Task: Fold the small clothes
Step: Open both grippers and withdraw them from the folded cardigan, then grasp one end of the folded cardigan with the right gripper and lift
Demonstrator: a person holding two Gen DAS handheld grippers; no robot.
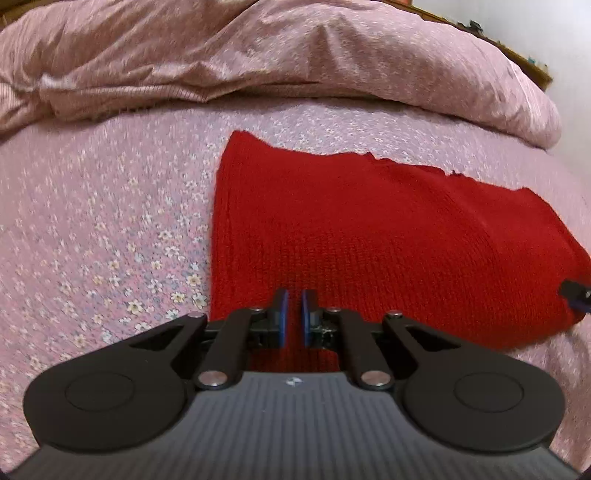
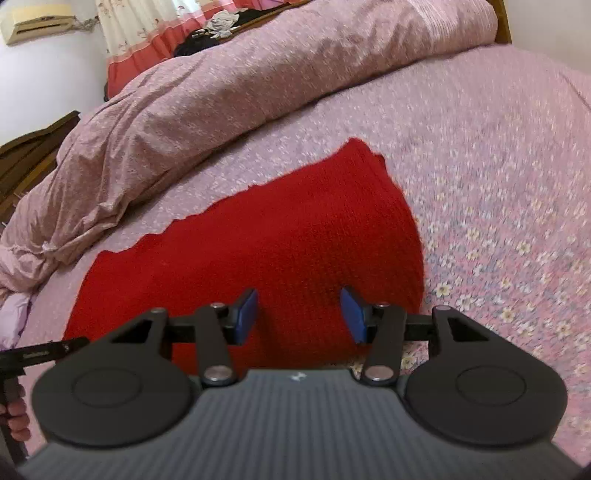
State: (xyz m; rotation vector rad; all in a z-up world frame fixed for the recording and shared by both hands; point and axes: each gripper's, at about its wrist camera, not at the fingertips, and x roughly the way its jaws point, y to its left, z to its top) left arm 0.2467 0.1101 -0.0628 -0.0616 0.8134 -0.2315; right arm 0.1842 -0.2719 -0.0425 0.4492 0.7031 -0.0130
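A red knitted garment [image 1: 369, 236] lies flat on the pink flowered bedsheet [image 1: 103, 229]. My left gripper [image 1: 294, 317] is over its near edge, close to its left side; its blue pads stand nearly together with a thin gap and nothing clearly between them. In the right wrist view the same garment [image 2: 280, 236] lies ahead. My right gripper [image 2: 299, 314] is open over its near right part, with the blue pads wide apart and empty. The right gripper's tip shows at the left wrist view's right edge [image 1: 576, 295].
A bunched pink duvet [image 1: 258, 55] lies along the far side of the bed, just behind the garment. A dark wooden bed frame [image 2: 26, 155], a curtain [image 2: 147, 26] and a wall unit [image 2: 37, 20] are beyond. The left gripper's body [image 2: 37, 354] shows at lower left in the right view.
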